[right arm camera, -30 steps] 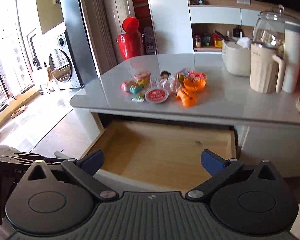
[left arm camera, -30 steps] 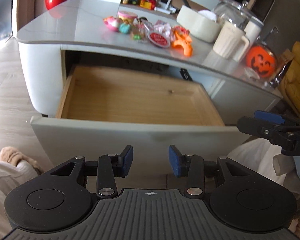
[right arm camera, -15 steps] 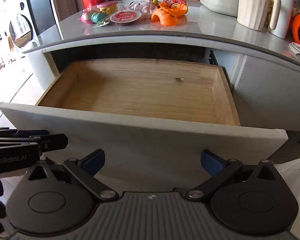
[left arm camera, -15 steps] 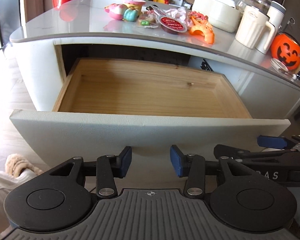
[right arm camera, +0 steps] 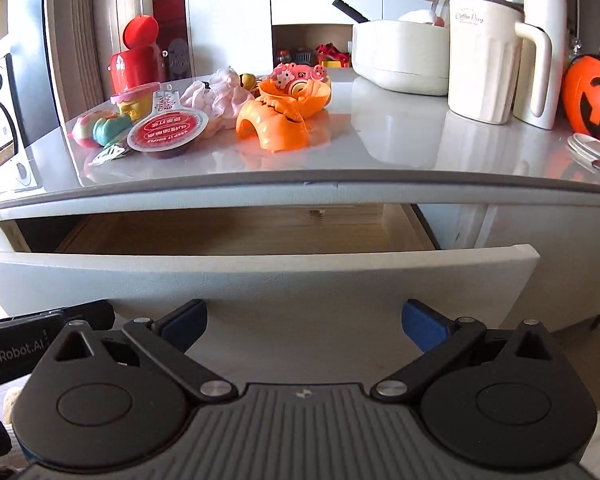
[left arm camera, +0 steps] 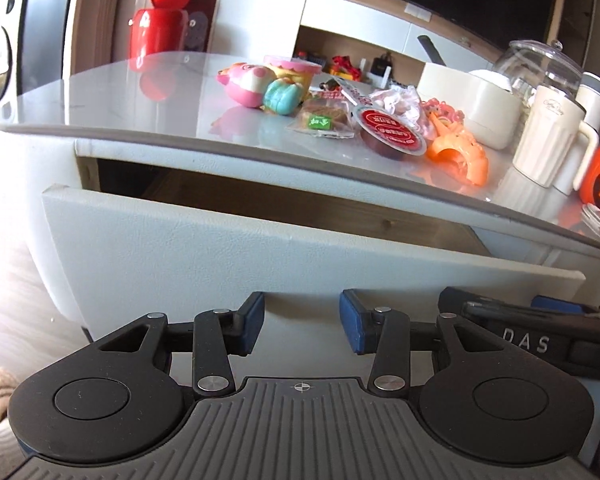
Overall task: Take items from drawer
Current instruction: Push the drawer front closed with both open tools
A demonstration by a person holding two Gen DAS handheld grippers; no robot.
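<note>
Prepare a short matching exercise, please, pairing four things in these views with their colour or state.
Things:
1. drawer
2. pumpkin bucket
3. ribbed mug
4. round sealed cup

Colour or state:
A. cream, with a handle
B. pulled partly open
C. orange, with a black face
D. red printed lid

Pairs: 1-B, 2-C, 3-A, 4-D

drawer (right arm camera: 260,280): pulled open, white front, bare wood floor inside
toys (right arm camera: 284,120): small colourful heap on the grey surface (right arm camera: 420,148) above the drawer; orange piece at right, pink and teal ones at left
</note>
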